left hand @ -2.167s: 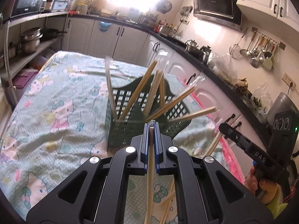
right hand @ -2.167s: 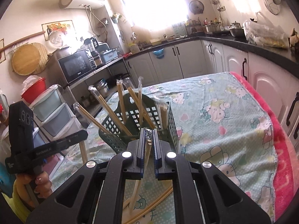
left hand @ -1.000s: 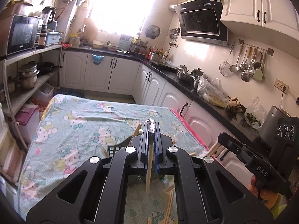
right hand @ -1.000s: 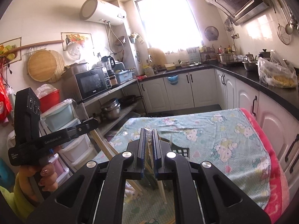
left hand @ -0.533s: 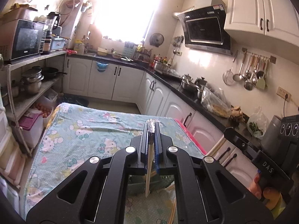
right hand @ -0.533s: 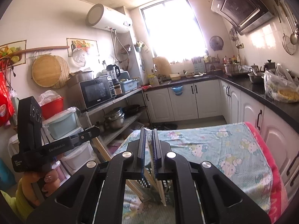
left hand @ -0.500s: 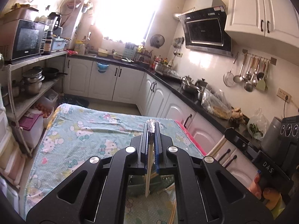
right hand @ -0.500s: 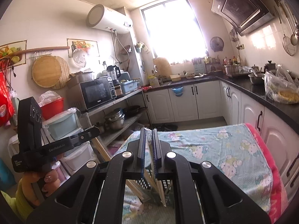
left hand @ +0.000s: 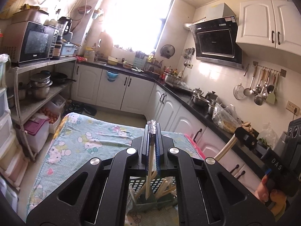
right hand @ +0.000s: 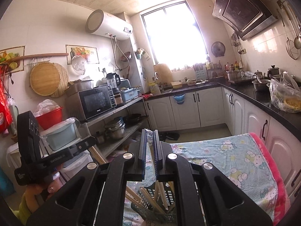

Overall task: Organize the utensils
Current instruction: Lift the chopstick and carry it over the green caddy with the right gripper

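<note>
Table (left hand: 90,137) with the cartoon-print cloth fills the lower field in both wrist views; I take it as my reference. Dark counter (right hand: 263,98) with white cabinets runs along the table's far and right sides, and a shelf rack carrying the microwave (left hand: 32,41) stands off its left side. On the table's near end, directly below both tools, sits the green slotted basket (right hand: 169,194), with several wrapped chopsticks leaning in it at mixed angles. Left gripper (left hand: 152,130): jaws clamped on one wrapped chopstick (left hand: 148,180), which hangs down between the pads, its lower tip above the basket, wrapper end poking out over the fingertips. Right gripper (right hand: 150,135): jaws pinched on a second wrapped chopstick (right hand: 160,190), likewise hanging down toward the basket, clear wrapper showing at the fingertips. Each tool also appears in the other's view, the left one (right hand: 88,143) off the table's left edge, the right one (left hand: 242,133) off its right edge, a hand (left hand: 263,194) on its handle.
</note>
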The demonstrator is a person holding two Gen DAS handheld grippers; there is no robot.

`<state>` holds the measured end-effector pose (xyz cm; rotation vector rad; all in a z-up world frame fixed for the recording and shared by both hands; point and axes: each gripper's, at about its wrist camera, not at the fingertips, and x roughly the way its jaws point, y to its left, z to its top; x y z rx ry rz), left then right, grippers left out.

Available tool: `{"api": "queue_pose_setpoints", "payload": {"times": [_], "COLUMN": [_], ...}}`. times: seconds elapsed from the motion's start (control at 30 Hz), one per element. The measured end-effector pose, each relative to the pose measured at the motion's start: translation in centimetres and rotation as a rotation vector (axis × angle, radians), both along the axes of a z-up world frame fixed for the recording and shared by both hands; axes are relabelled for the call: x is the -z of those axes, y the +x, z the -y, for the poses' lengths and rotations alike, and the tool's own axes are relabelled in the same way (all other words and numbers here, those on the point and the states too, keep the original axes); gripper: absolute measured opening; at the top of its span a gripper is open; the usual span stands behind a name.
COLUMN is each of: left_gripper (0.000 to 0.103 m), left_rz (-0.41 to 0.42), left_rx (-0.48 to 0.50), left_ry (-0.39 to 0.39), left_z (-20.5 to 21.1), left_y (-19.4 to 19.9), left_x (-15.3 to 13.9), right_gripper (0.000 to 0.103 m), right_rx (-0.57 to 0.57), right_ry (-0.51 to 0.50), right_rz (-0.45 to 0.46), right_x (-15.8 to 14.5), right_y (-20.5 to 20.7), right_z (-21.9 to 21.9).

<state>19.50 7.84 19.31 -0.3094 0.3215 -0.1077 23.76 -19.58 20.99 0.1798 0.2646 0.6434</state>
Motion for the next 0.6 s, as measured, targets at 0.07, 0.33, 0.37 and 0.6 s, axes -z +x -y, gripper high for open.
{"api": "queue_pose_setpoints", "payload": {"times": [0.07,0.33,0.37,0.6], "left_gripper": [0.003,0.003,0.003,0.003], "left_rz": [-0.008,-0.042,-0.046,-0.076], "left_rx": [-0.009,-0.024,-0.023,-0.017], "left_ry": [0.002,0.035,0.037,0.055], "left_z": [0.0,0.4,0.4,0.9], "left_y": [0.5,1.9,2.0,2.8], "left_x": [0.5,2.3,2.5,4.0], "right_gripper": [0.007,0.007,0.007,0.007], "right_rx": [-0.003,0.004,0.003,0.011], "right_ry": [-0.003,-0.036,-0.039,-0.064], "right_rz": [-0.002,-0.035,-0.041,-0.056], "right_x": [0.1,1.9,2.2,4.0], "right_y": [0.3,1.5,1.7,2.2], "right_z": [-0.2,-1.2,-1.2,-1.8]}}
